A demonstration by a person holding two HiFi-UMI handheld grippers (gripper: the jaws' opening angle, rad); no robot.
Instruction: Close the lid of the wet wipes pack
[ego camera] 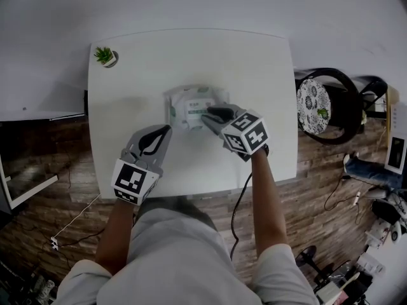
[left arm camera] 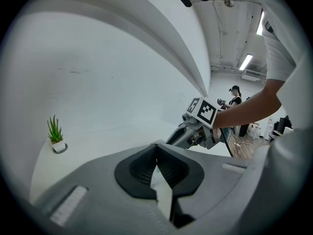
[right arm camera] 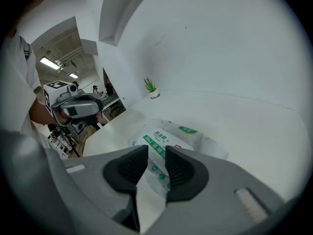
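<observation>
The wet wipes pack [ego camera: 186, 101], white with green print, lies flat in the middle of the white table [ego camera: 254, 75]. My right gripper [ego camera: 211, 113] hovers over the pack's right part, jaws open with nothing pressed between them. In the right gripper view the pack [right arm camera: 171, 136] shows through the gap of the right gripper [right arm camera: 156, 153]. Whether the lid is up or down I cannot tell. My left gripper [ego camera: 165, 131] rests near the pack's front left corner. In its own view the left gripper [left arm camera: 156, 148] has tips that meet and hold nothing.
A small potted plant [ego camera: 105, 56] stands at the table's far left corner. A dark chair with a patterned cushion [ego camera: 315, 103] sits off the table's right side. Cables and clutter lie on the wooden floor around it.
</observation>
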